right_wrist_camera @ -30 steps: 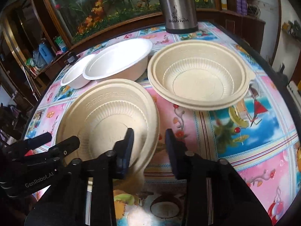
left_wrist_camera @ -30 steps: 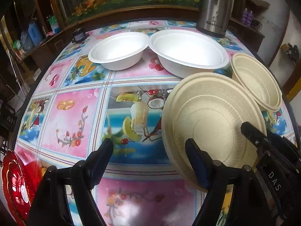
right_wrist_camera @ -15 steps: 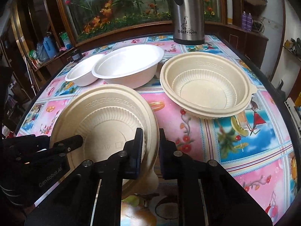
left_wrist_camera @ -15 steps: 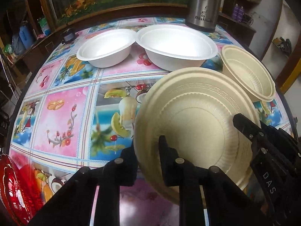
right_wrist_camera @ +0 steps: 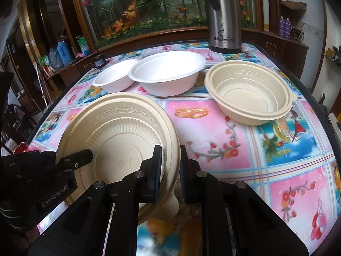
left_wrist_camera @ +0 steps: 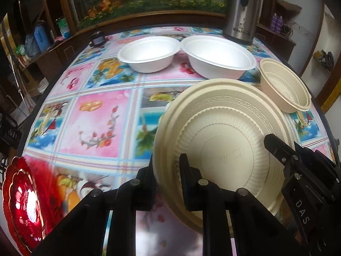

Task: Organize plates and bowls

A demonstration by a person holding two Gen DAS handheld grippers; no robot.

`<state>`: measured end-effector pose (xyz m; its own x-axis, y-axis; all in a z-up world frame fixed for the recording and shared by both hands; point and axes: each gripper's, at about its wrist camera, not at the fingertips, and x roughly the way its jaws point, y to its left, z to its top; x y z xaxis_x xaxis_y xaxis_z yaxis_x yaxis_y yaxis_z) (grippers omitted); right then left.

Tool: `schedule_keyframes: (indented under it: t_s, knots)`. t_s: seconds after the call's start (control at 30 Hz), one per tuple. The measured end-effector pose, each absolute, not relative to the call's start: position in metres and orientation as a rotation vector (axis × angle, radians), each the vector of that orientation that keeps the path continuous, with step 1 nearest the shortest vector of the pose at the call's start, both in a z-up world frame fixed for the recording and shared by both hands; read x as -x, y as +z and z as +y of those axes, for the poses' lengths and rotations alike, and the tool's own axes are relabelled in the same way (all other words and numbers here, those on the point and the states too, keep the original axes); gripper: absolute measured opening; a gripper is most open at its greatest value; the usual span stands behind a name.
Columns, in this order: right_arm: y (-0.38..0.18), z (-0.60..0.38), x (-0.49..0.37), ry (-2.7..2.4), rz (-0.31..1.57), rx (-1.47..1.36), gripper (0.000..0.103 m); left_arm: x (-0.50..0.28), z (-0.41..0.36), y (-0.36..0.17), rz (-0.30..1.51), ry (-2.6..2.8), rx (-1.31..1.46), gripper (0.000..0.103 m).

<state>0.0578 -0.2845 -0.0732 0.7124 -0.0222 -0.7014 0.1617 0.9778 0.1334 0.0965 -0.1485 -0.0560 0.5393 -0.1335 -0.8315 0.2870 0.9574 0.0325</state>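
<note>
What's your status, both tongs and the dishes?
Both tongs, left and right, shut on the beige plate rim. Beige bowl and two white bowls ahead. Path clear.

Place: a lived-in home, most likely a dining or sitting room.
Tabletop (right_wrist_camera: 266,149): round, under a glossy cloth printed with fruit, flowers and drinks.
Back wall: a long wood-framed fish tank (right_wrist_camera: 149,6) full of plants and bright flowers.
Drinks: a steel thermos jug (right_wrist_camera: 223,15) at the far edge.
Sides: dark wooden shelves with bottles (left_wrist_camera: 39,38) and household clutter.
</note>
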Motion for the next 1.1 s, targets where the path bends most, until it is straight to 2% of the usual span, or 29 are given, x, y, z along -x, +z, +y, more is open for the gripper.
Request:
schedule_keyframes:
  t_s: [1.1]
  knots:
    - [-0.036,-0.167,-0.025,0.036,0.682,-0.053,0.015,-0.045,-0.031,-0.022,0.842,-0.129,-0.066,0.019]
